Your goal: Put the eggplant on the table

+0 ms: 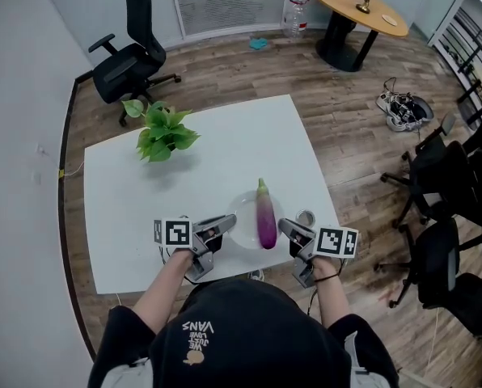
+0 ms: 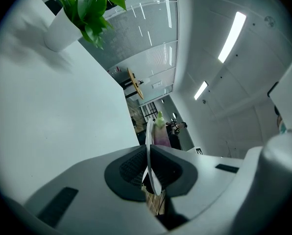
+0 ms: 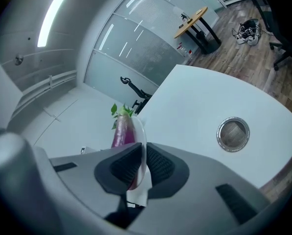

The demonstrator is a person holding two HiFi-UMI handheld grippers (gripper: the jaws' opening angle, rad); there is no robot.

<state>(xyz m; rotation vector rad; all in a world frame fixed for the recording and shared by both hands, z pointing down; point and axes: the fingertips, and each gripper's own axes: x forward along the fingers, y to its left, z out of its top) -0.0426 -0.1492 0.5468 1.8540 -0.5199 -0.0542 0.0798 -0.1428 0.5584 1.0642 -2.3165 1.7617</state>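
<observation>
two grippers sit side by side at the near edge of the white table (image 1: 225, 152), each in one of the person's hands. the left gripper (image 1: 225, 226) has its jaws drawn together on the left rim of a white plate (image 1: 243, 217). in the left gripper view the thin rim runs edge-on between the dark ribbed pads (image 2: 129, 168). the right gripper (image 1: 286, 229) is clamped the same way on the plate's right rim, and the right gripper view shows that rim pinched between its pads (image 3: 158, 163).

the eggplant (image 1: 265, 217) lies on the plate between the two grippers, right of the plate's middle. it is purple, paler toward the stem, and its green stem end points away from the person. whether the plate rests on the table or is held just off it cannot be told.

just beside the right gripper, a round metal cable hole (image 1: 306, 217) is set into the tabletop. farther back on the left, a leafy green plant (image 1: 162, 132) stands on the table in a white pot (image 2: 62, 31).

beyond the table, on wood flooring, are a black office chair (image 1: 128, 59), a round wooden table (image 1: 358, 6), a pair of shoes (image 1: 403, 110) and more black chairs (image 1: 447, 217) at the right.
</observation>
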